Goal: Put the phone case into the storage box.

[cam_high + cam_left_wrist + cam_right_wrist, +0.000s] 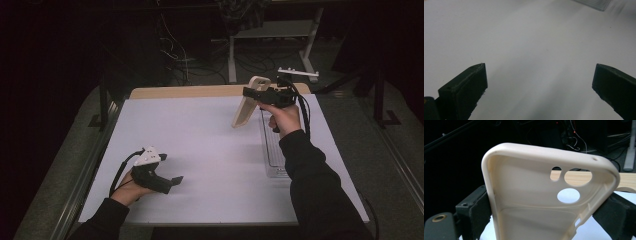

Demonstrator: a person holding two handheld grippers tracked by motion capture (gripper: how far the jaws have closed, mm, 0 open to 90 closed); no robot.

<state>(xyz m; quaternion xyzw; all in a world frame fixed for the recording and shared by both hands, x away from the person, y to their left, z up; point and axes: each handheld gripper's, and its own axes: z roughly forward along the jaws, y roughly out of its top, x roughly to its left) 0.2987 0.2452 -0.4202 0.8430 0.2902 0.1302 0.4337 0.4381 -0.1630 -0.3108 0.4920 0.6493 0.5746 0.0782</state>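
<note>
My right gripper [254,93] is raised over the far right of the table, shut on a cream phone case [248,104] that hangs tilted, its lower end near the white surface. In the right gripper view the phone case [534,195] shows its hollow inside and camera holes, with a black jaw pressed against each long side; the right gripper [544,212] clamps it across its width. My left gripper [172,181] rests low at the near left, open, with nothing between its jaws. The left gripper [540,82] view looks along bare white table.
A clear plastic tray [272,150] lies along the right side of the white table top [200,150], under my right forearm; its corner [596,3] appears far off. A wooden strip [190,91] runs along the far edge. Desk legs and cables stand beyond on the dark floor.
</note>
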